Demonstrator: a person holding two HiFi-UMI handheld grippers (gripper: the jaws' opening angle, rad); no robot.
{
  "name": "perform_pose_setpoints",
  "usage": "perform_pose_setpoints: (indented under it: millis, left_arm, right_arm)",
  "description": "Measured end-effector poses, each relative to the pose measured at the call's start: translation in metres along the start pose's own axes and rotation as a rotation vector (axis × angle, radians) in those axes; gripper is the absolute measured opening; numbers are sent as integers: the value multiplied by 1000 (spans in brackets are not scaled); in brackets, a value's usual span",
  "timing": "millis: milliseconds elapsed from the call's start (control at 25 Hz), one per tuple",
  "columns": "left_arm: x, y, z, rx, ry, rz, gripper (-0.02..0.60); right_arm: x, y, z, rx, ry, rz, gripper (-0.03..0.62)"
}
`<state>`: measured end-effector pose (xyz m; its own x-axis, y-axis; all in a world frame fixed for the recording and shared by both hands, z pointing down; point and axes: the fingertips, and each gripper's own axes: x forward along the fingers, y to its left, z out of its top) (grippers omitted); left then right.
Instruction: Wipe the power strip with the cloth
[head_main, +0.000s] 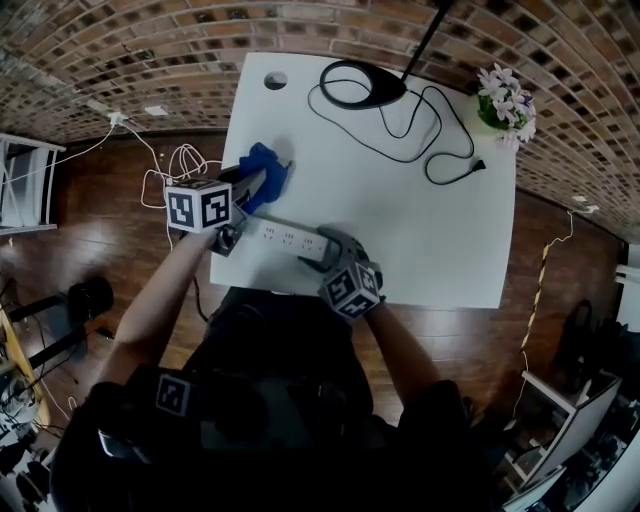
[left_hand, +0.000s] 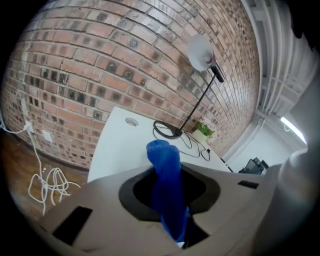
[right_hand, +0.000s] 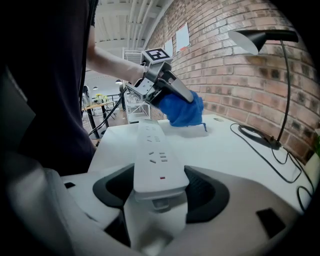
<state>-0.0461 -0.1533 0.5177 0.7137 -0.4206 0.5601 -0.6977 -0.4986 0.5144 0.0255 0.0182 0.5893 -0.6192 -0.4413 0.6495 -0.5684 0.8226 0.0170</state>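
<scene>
A white power strip (head_main: 285, 237) lies across the near left part of the white table (head_main: 420, 220). My right gripper (head_main: 328, 248) is shut on its right end, and in the right gripper view the strip (right_hand: 156, 155) runs away from between the jaws (right_hand: 159, 192). My left gripper (head_main: 258, 185) is shut on a bunched blue cloth (head_main: 266, 168), which sticks out beyond its jaws (left_hand: 167, 200) as a blue roll (left_hand: 166, 175). The right gripper view shows the cloth (right_hand: 182, 109) low over the table, just past the strip's far end, apart from the strip.
A desk lamp's black base (head_main: 360, 85) and its looping black cable (head_main: 435, 140) take up the table's far side. A potted flower (head_main: 505, 100) stands at the far right corner, and a cable hole (head_main: 276, 80) is at the far left. White cables (head_main: 175, 170) lie on the floor to the left.
</scene>
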Motion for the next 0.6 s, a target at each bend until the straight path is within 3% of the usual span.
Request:
perform_pose_setpoints:
  millis: [120,240,320,440,600]
  left_arm:
    - [13,-4,16,-48,-64,-43,106]
    - [25,-6,22,-86,-71,-83,173]
    - [27,-8,24,-65,-64,-87,252]
    - [25,-10,23,5,-40,-66,256]
    - [12,-4,24,28,-59,-23,256]
  right_arm:
    - [2,0,-1,2,-1,-1,304]
    - [3,2,0,5,-2,-1,304]
    - [3,2,0,5,-1,-1,304]
    - [2,1,0,7,2,2,304]
    - [1,0,0,9,3,7,304]
